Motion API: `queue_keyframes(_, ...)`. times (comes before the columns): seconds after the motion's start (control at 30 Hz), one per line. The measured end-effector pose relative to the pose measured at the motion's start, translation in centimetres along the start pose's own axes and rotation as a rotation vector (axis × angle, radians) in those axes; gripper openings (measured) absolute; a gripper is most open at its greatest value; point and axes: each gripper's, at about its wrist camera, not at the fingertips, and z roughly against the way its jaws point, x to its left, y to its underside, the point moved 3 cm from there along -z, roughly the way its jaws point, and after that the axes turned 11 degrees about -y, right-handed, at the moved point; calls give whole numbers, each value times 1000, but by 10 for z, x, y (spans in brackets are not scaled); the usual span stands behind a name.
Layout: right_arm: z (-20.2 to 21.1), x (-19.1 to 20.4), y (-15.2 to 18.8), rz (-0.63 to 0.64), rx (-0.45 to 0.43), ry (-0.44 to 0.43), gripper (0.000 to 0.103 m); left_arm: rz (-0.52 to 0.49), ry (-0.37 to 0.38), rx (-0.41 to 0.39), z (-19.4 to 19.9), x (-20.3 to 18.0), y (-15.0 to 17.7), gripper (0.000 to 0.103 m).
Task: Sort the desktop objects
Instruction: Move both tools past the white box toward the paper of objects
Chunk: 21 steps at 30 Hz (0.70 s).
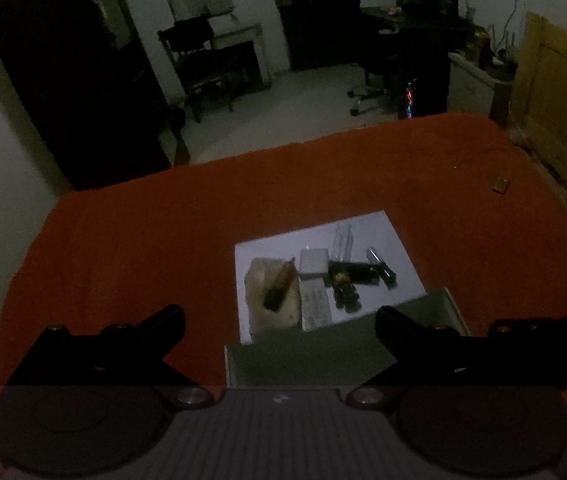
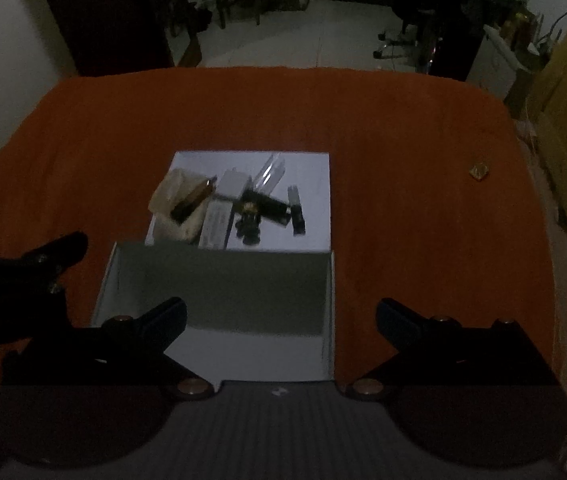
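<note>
A white sheet (image 2: 311,184) lies on the orange tablecloth (image 2: 403,140) with several small things on it: a beige pouch (image 2: 171,200) with a dark stick-like object on top, a white block (image 2: 233,184), a clear tube (image 2: 269,172) and dark small items (image 2: 267,208). The same sheet (image 1: 375,236) and pouch (image 1: 267,288) show in the left wrist view. An open grey box (image 2: 223,284) stands in front of the sheet. My right gripper (image 2: 281,316) is open above the box. My left gripper (image 1: 279,320) is open, left of the box (image 1: 323,352).
A small yellowish object (image 2: 479,171) lies alone at the right of the cloth, also in the left wrist view (image 1: 501,184). Beyond the table's far edge are a dark cabinet (image 1: 63,80), a chair (image 1: 203,64) and an office chair (image 1: 367,92).
</note>
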Motion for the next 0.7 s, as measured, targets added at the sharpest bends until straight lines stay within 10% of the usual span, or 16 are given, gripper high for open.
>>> queue_keyframes(0.7, -99, -58, -121, -22, 44, 61, 103, -71, 84, 25, -146, -26, -75, 102)
